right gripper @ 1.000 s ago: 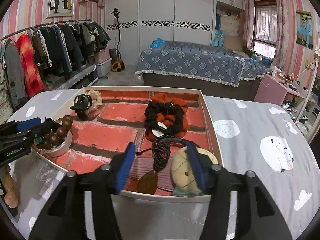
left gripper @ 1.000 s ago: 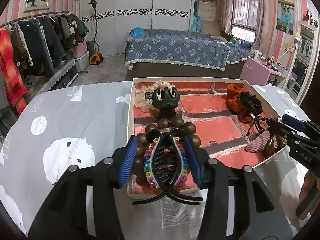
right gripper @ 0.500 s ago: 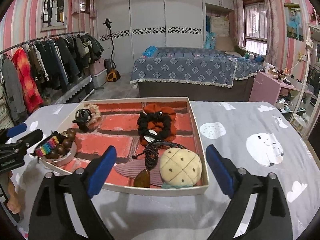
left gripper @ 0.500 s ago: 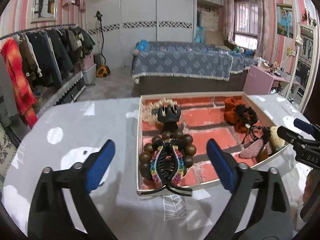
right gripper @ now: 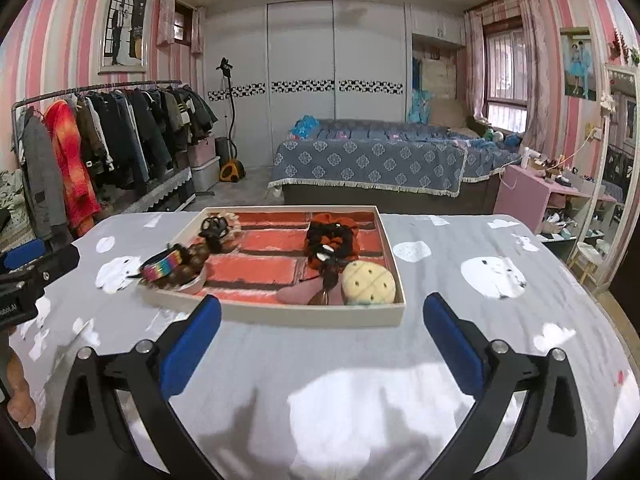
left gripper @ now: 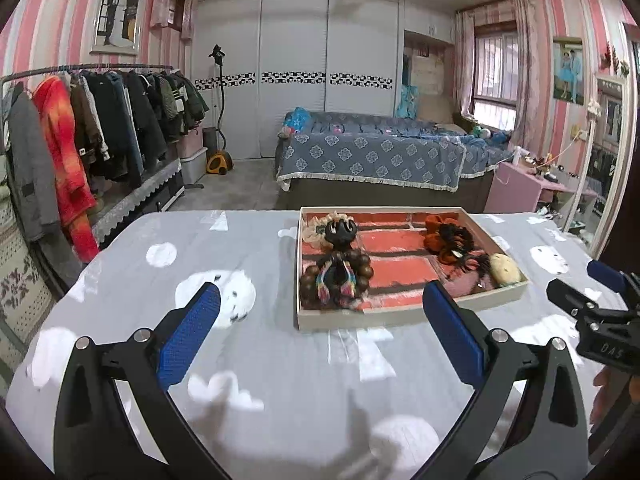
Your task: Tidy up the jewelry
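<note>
Since a second ago both grippers have drawn back from the tray and their jaws have just been opening. The left gripper point(left gripper: 320, 320) had the rainbow claw clip point(left gripper: 335, 280) between its pads and the right gripper point(right gripper: 322, 326) had the cream round cushion piece point(right gripper: 370, 282). Now each stands spread wide with nothing between its pads, only grey tablecloth point(right gripper: 360, 380) under the gap.

Ahead of the left fingers, slightly to their right side, the clip lies on the brown bead bracelet point(left gripper: 362, 270) in the near-left corner of the tray point(right gripper: 312, 314), grouped, it seems, to keep the hair clips together with the black claw clip point(left gripper: 340, 232) just beyond. Ahead of the right fingers the cushion piece sits in the near-right corner, touching the dark cord necklace point(right gripper: 328, 276), with the orange and black scrunchies point(right gripper: 332, 236) farther on. Everything visible lies inside the tray, so the sorting looks done or nearly so.
</note>
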The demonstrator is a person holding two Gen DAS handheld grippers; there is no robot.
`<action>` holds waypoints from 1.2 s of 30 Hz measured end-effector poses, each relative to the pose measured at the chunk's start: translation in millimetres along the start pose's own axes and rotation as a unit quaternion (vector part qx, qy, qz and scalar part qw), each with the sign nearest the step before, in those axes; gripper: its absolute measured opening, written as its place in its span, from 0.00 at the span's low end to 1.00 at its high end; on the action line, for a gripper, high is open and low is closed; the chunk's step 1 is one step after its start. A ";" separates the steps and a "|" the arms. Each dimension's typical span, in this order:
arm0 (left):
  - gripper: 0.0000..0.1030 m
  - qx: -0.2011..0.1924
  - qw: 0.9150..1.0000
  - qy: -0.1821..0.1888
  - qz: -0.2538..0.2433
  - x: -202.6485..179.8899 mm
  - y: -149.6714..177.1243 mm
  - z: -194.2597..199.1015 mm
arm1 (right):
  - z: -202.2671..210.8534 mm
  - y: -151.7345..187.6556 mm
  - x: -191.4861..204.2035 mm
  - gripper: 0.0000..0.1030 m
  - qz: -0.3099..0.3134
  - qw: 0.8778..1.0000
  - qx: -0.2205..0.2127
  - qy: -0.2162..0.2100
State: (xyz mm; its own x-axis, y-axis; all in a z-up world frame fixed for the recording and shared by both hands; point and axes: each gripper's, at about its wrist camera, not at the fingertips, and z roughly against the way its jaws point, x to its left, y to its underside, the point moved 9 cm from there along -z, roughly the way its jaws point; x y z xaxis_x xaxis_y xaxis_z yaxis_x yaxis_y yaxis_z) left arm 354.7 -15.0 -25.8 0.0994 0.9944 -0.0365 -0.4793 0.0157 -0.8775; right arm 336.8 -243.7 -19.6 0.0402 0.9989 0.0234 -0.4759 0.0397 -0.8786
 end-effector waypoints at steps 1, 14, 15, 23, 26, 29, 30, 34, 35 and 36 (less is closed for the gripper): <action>0.95 -0.001 1.000 -0.001 0.000 0.2 3.0 7.6 | 10.6 3.7 2.0 0.96 0.000 1.000 -0.004 0.000; 0.95 -0.043 0.999 -0.022 0.005 -3.8 69.6 98.7 | 91.6 62.1 7.7 0.96 0.004 0.999 -0.034 -0.004; 0.95 -0.046 0.999 -0.026 -0.002 -6.2 74.3 101.9 | 96.9 66.4 6.9 0.96 0.007 0.999 -0.038 0.001; 0.95 -0.065 0.997 -0.029 -0.032 -23.8 94.2 110.4 | 113.0 83.5 -1.2 0.96 0.003 0.998 -0.056 0.009; 0.95 -0.067 0.997 -0.028 -0.041 -30.1 99.9 110.6 | 121.7 84.7 -2.3 0.96 0.003 0.997 -0.074 0.011; 0.95 -0.075 0.996 -0.032 -0.045 -31.6 101.6 112.5 | 129.2 81.5 -1.8 0.96 0.003 0.996 -0.092 0.013; 0.95 -0.077 0.995 -0.032 -0.047 -32.1 102.5 113.2 | 127.6 82.4 -0.4 0.96 0.006 0.996 -0.090 0.011; 0.95 -0.074 0.996 -0.032 -0.038 -27.3 102.7 111.3 | 123.0 84.4 1.0 0.96 0.006 0.997 -0.080 0.004; 0.95 -0.074 0.996 -0.031 -0.036 -26.8 102.2 111.0 | 123.2 84.3 1.0 0.96 0.005 0.997 -0.081 0.004; 0.95 -0.073 0.996 -0.031 -0.033 -25.5 102.1 111.0 | 123.6 84.4 0.3 0.96 0.003 0.997 -0.082 0.002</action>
State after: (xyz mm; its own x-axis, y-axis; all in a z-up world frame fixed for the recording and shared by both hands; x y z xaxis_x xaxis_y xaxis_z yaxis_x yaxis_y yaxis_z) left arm 206.4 -27.1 -61.4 0.0692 0.9964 0.0492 -0.3403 0.0699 -0.9377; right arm 188.1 -237.1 -34.8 0.0419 0.9990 0.0165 -0.3269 0.0293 -0.9446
